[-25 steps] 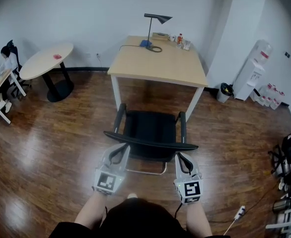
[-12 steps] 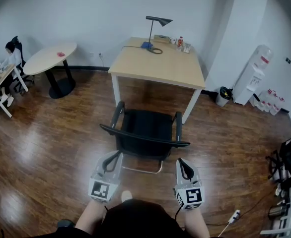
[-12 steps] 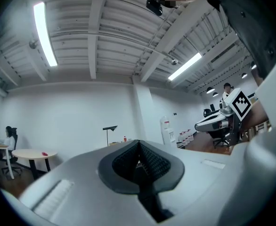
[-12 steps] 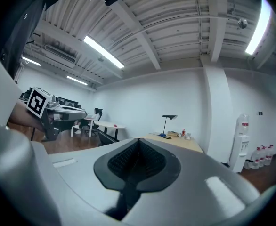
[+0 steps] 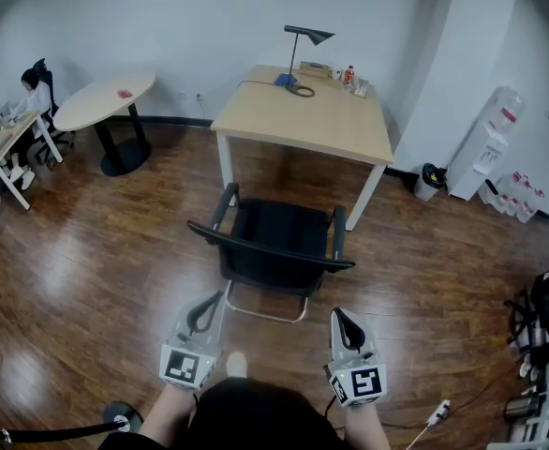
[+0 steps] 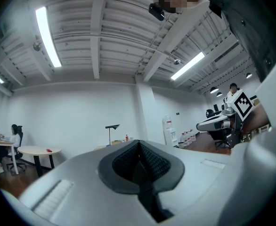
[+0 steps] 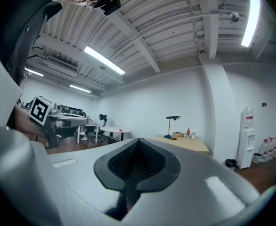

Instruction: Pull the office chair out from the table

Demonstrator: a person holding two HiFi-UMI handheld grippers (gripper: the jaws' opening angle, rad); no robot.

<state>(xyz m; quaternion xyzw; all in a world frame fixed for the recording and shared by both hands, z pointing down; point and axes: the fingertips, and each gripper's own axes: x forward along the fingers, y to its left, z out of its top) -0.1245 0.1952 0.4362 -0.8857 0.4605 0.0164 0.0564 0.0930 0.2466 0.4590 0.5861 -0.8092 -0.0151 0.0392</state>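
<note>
Office chair: black, with armrests and a metal sled base, standing on the wooden floor clear of the bench, seat fully out from under the top, backrest turned toward the person. Bench: pale wood top on white legs, against the far wall, carrying a black desk lamp and small items at its far edge. Left hand-held gripper: jaws closed together, nothing between them, held level, apart from the chair's backrest. Right hand-held gripper: jaws closed together, empty, held level, likewise short of the backrest. Round bench: on a black pedestal, far left. Water dispenser: white, at the right wall, with a black bin near it. Seated person: at the far left edge
</note>
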